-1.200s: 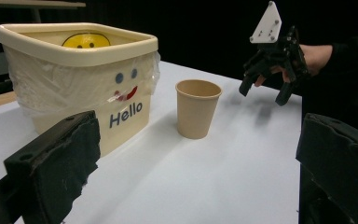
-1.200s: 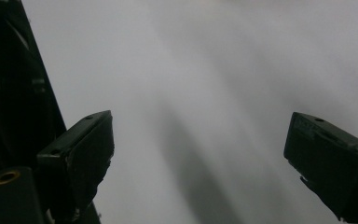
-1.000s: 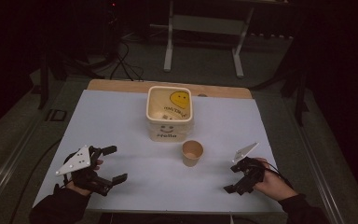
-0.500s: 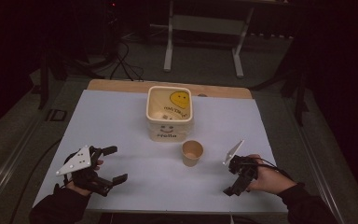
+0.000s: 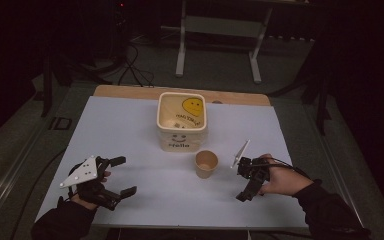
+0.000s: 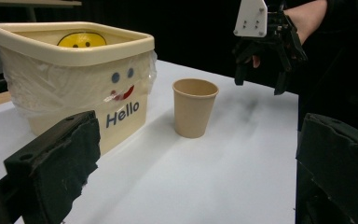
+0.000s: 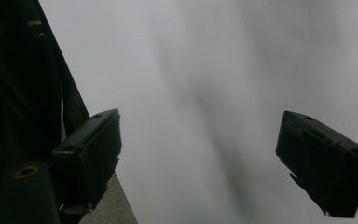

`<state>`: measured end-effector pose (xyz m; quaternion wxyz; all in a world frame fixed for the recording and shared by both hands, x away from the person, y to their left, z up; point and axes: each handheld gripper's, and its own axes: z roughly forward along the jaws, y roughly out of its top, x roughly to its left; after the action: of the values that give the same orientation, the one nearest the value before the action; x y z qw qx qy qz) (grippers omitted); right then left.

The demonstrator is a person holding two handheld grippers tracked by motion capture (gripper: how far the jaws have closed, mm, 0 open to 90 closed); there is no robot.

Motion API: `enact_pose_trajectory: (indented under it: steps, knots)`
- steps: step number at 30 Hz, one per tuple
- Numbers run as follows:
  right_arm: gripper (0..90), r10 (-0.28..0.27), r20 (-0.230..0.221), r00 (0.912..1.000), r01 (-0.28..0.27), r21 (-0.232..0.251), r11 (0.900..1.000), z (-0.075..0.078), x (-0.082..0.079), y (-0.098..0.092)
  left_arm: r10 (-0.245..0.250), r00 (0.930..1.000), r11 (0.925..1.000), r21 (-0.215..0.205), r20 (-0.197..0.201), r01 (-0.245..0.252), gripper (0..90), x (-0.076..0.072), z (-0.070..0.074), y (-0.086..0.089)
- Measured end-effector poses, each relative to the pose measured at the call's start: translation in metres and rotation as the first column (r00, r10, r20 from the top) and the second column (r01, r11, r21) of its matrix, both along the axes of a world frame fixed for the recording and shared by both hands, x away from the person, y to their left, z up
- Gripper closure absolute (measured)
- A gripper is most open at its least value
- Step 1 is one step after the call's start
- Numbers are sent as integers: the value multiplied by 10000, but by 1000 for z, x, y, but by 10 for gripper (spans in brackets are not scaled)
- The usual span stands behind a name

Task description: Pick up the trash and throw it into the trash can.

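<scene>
The paper cup [image 5: 206,163] looks matt brown. The tub [image 5: 182,121] is smooth cream plastic, with thin crinkly film [image 6: 32,88] inside.

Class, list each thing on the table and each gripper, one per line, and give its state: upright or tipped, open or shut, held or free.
Paper cup: upright, empty as far as its inside shows, free.
Tub: upright, no lid, plastic liner over its rim, free.
Left gripper: jaws open, nothing between them, low over the table.
Right gripper: jaws open, just been closing, nothing between them, pointing down at the table.
</scene>
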<state>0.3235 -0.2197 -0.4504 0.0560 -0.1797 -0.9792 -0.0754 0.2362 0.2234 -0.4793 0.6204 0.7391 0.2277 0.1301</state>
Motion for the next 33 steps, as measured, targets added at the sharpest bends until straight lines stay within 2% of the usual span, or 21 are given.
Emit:
enact_pose_trajectory:
  steps: [2, 5, 8, 14, 18, 22, 28, 33]
  knots:
    - [142, 128, -165, 9998, -128, 14, 9999, 1, 2, 3, -1, 10000, 10000, -7, -12, 1, 4, 0, 0, 0]
    - [103, 342, -78, 9994, -342, -64, 9994, 2, 4, 7, -15, 10000, 10000, -48, -26, 15, 4, 0, 0, 0]
    - [98, 390, 290, 9988, -393, 98, 9992, 7, 8, 13, -33, 10000, 10000, -52, -30, 33, 4, 1, 0, 0]
    - [98, 598, 670, 9960, -612, 188, 9979, 13, 15, 20, -51, 10000, 10000, -52, -27, 51, 4, 1, 0, -1]
    - [98, 639, 874, 9941, -681, 459, 9966, 18, 24, 27, -113, 9999, 9999, -50, -23, 113, 4, 2, 0, -2]
    - [98, 738, 978, 9925, -810, 710, 9942, 17, 30, 34, -165, 9999, 9998, -52, -4, 165, 4, 2, 0, -1]
    - [98, 844, 1366, 9870, -980, 963, 9905, 16, 39, 46, -181, 9998, 9998, -35, 116, 182, 4, 2, 0, -2]
    - [98, 1090, 1439, 9836, -1256, 1112, 9858, 11, 46, 56, -235, 9996, 9997, -25, 167, 235, 4, 2, 1, -3]
